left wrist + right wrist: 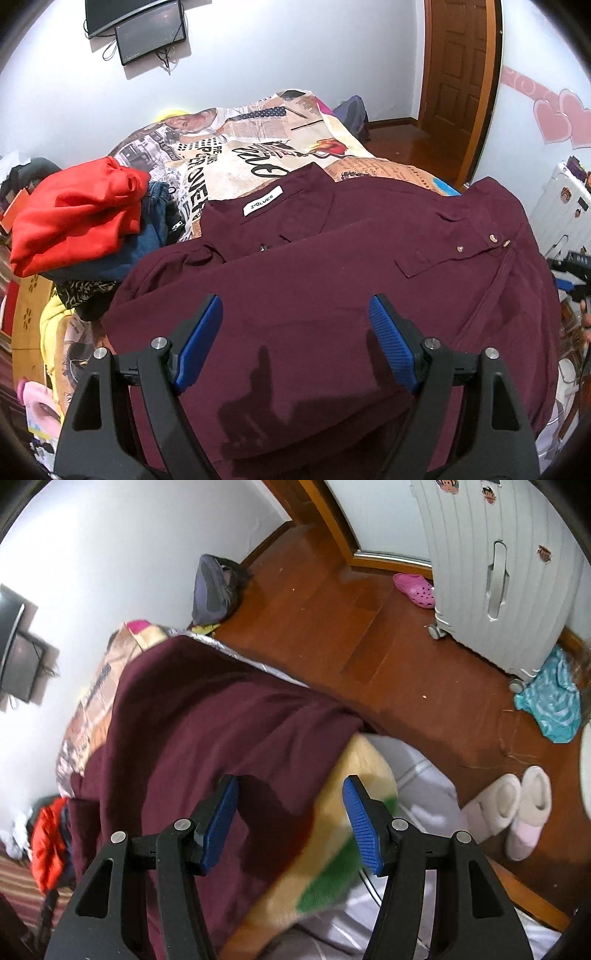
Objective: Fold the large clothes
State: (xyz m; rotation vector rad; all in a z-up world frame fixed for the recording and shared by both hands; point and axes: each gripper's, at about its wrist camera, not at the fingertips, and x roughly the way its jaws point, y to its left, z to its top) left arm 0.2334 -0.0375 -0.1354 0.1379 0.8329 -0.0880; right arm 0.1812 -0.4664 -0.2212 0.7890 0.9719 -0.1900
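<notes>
A large maroon button shirt (pixel 314 280) lies spread on the bed, collar with a white label (pixel 263 202) at the far side and a buttoned cuff (pixel 480 245) folded over at the right. My left gripper (pixel 295 310) hovers above the shirt's middle, open and empty. In the right wrist view the same shirt (pixel 192 746) drapes over the bed's right edge. My right gripper (pixel 290 788) is open and empty above the shirt's edge and the yellow-green blanket (pixel 354 768).
A pile of clothes with a red garment (pixel 77 214) on top sits at the left of the bed. The printed bedspread (pixel 258 147) lies beyond the shirt. On the wooden floor (pixel 369 627) stand a white suitcase (pixel 498 572), slippers (pixel 517 805) and a pink clog (pixel 413 585).
</notes>
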